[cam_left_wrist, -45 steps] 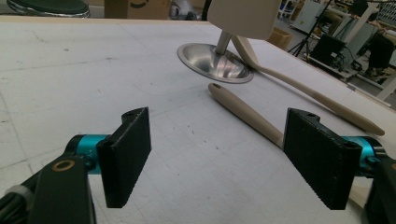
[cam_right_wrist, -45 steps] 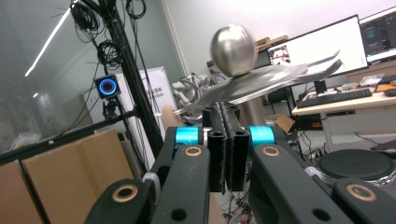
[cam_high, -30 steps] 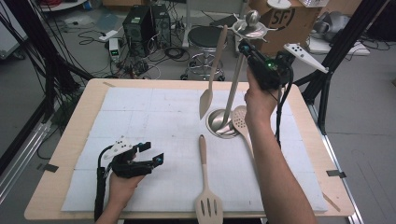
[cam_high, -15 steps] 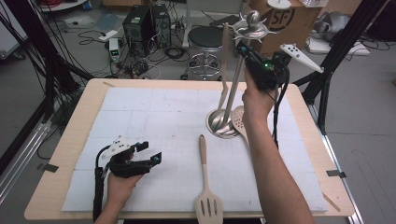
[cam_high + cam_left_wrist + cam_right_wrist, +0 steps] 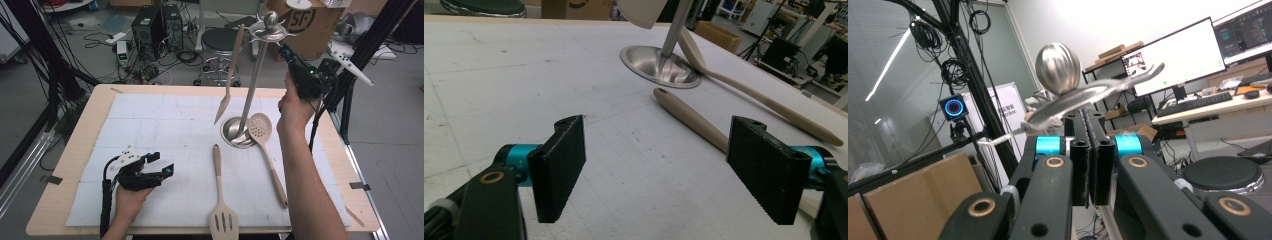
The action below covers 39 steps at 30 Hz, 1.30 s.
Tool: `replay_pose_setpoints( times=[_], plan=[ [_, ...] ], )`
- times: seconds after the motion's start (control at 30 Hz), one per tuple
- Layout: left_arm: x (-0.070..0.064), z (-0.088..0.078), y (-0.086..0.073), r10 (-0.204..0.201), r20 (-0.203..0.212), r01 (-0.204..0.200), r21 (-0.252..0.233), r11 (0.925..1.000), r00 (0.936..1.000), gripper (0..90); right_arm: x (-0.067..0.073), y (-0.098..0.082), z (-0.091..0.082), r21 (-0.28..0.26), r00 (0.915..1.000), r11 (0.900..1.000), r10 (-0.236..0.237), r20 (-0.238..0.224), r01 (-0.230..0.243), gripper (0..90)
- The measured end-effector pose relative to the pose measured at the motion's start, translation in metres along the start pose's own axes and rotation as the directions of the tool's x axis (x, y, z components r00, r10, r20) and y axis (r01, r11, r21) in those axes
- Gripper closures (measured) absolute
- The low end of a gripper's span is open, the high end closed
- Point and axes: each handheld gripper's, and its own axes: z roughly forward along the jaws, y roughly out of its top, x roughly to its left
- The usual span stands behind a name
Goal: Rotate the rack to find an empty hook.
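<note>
A lab or robotics research workroom is showing here: black cables (image 5: 37,55) are hanging and trailing over the grey floor beside a computer tower (image 5: 148,24), a round stool (image 5: 219,41) and cardboard boxes (image 5: 306,22). Black tripod legs (image 5: 367,47) are standing around the surface (image 5: 75,150), which is carrying a white gridded mat (image 5: 165,145). Behind, monitors (image 5: 1180,55) are glowing on office desks near a glass partition (image 5: 893,90).
</note>
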Motion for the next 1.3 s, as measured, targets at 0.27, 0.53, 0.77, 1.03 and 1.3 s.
replay_pose_setpoints(
  times=[0.27, 0.53, 0.77, 1.03, 1.3],
  plan=[
    [0.000, 0.000, 0.000, -0.005, -0.005, 0.005, -0.002, 1.0000, 1.0000, 24.3, 0.009, -0.001, 0.001, 0.010, 0.9988, 0.999, -0.048, -0.008, 0.048, 89.9],
    [0.000, 0.000, 0.000, -0.006, -0.001, 0.006, 0.001, 1.0000, 1.0000, 24.3, 0.016, -0.004, 0.000, 0.011, 0.9975, 0.998, -0.067, -0.022, 0.067, 89.9],
    [0.000, 0.000, 0.000, -0.007, -0.001, 0.007, 0.000, 1.0000, 1.0000, 24.3, 0.020, -0.007, 0.003, 0.027, 0.9959, 0.996, -0.083, -0.036, 0.084, 89.9],
    [0.000, 0.000, 0.000, -0.006, -0.003, 0.006, -0.004, 1.0000, 1.0000, 24.3, 0.018, -0.009, -0.003, 0.033, 0.9952, 0.995, -0.094, -0.027, 0.095, 89.7],
    [0.000, 0.000, 0.000, -0.001, -0.001, 0.001, 0.001, 1.0000, 1.0000, 24.3, 0.012, -0.016, -0.012, 0.051, 0.9946, 0.994, -0.099, -0.032, 0.100, 75.8]
  ],
)
